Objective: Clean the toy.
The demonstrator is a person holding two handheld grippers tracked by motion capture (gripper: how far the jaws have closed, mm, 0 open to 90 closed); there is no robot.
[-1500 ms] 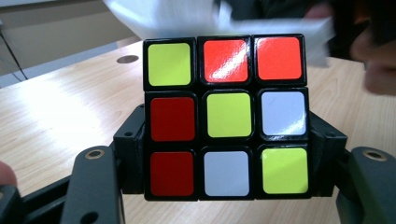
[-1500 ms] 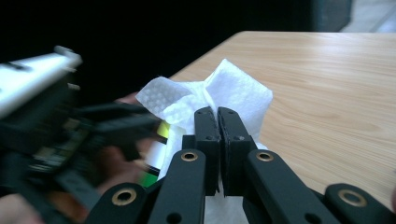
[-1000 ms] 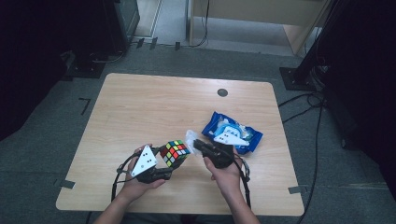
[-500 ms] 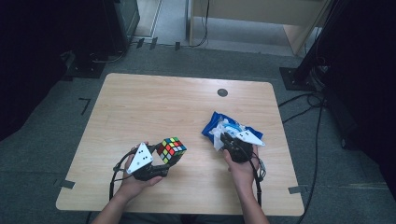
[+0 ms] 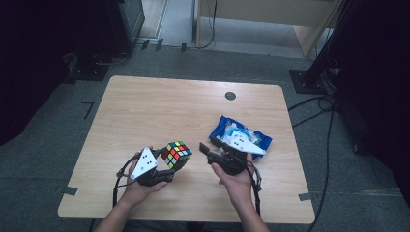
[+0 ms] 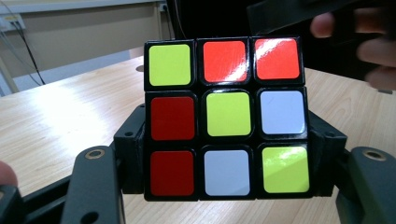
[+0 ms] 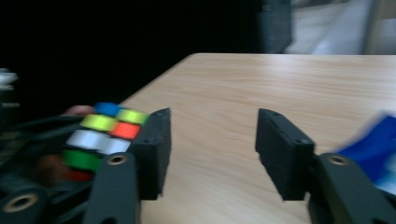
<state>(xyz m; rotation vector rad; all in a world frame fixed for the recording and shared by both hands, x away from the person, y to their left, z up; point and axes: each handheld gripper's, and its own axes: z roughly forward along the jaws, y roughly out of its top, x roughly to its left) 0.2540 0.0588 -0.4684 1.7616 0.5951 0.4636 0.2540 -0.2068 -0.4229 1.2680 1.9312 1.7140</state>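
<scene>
Cube (image 5: pixel 176 154) sits clamped between the left gripper's (image 5: pixel 162 166) jaws, held above the table's (image 5: pixel 159 111) near edge; in the left gripper view its facing side mixes yellow, red and white. Compared with a second ago, the right gripper (image 5: pixel 208 150) was by the cube, went to the blue packet (image 5: pixel 240 137), and now points back at the cube. Its jaws have just been opening, nothing between them. Reads as lining up to grab a layer and twist. Count: one cube, one blue packet, two grippers, one table.
</scene>
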